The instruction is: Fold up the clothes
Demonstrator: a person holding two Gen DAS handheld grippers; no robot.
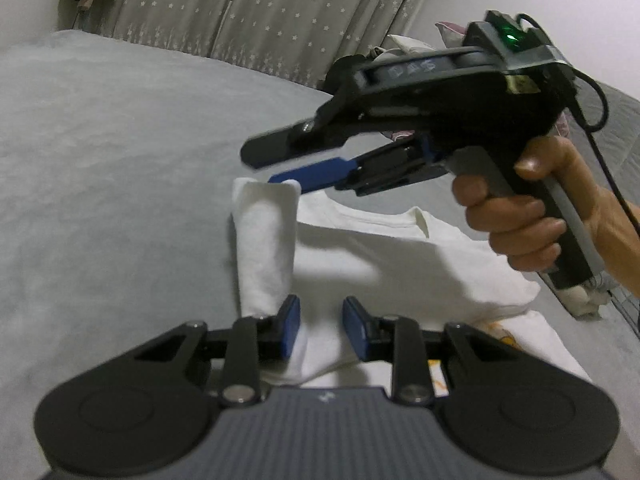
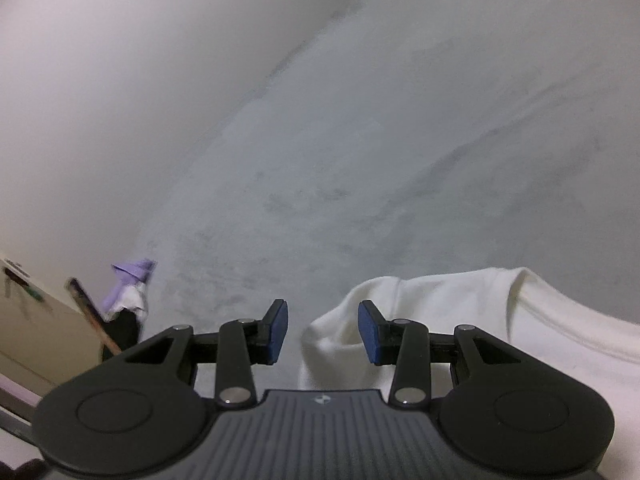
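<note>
White cotton T-shirt (image 1: 384,248) lies on the grey bedspread (image 1: 120,160), left sleeve (image 1: 268,248) folded inward at 12 o'clock of the left gripper (image 1: 320,328). Both grippers released, right gripper (image 1: 276,160) hovering above. Right side and hem appear unfolded.

The left wrist view sits low behind its own tool (image 1: 320,326), close over the bed (image 1: 120,140), facing the star-print curtains (image 1: 280,12) with the right tool (image 1: 260,166) crossing ahead. The right wrist view rides behind that tool (image 2: 323,330), tipped down close over the bed (image 2: 360,160) toward a bare wall (image 2: 120,60). Both share the white shirt (image 1: 400,264) (image 2: 520,320) and grey bedcover
</note>
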